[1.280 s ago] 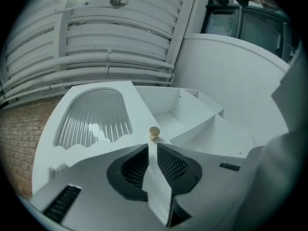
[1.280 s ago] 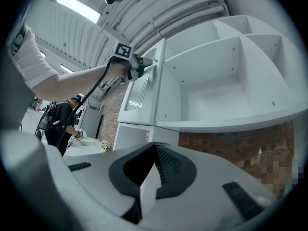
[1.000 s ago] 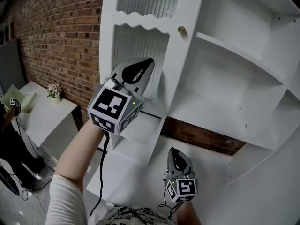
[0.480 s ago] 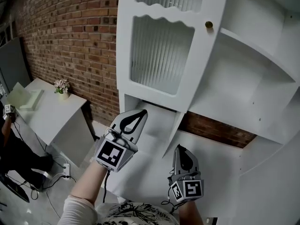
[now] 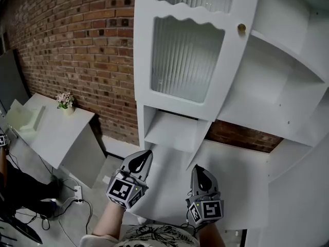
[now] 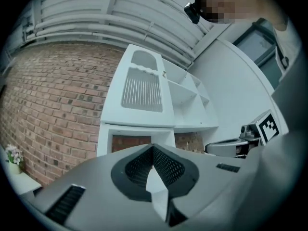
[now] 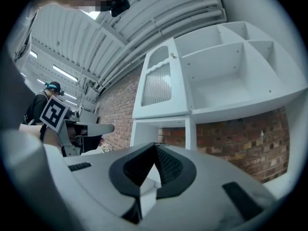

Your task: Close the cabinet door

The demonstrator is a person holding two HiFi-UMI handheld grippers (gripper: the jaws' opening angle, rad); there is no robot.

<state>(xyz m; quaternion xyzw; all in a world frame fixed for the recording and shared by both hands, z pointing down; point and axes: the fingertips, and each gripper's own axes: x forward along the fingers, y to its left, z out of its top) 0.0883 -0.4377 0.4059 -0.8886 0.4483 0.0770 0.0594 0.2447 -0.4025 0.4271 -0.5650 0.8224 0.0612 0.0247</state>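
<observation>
- Cabinet door (image 5: 187, 55), ribbed glass, lies flat over the white cabinet's (image 5: 257, 102) upper-left compartment, knob (image 5: 241, 28) at its right edge.
- Left gripper (image 5: 143, 159): jaws together, empty, below the door.
- Right gripper (image 5: 200, 175): jaws together, empty, alongside.

The grey left hand-held gripper (image 5: 147, 154) and right hand-held gripper (image 5: 197, 169) bear black-and-white marker cubes (image 5: 125, 191); the top (image 5: 154, 236) is patterned.

The left hand-held gripper (image 6: 153, 149) has its jaws pressed together, with nothing in them. Past it stands a white cabinet door (image 6: 142, 88) with ribbed glass, beside a brick wall (image 6: 53, 105).
</observation>
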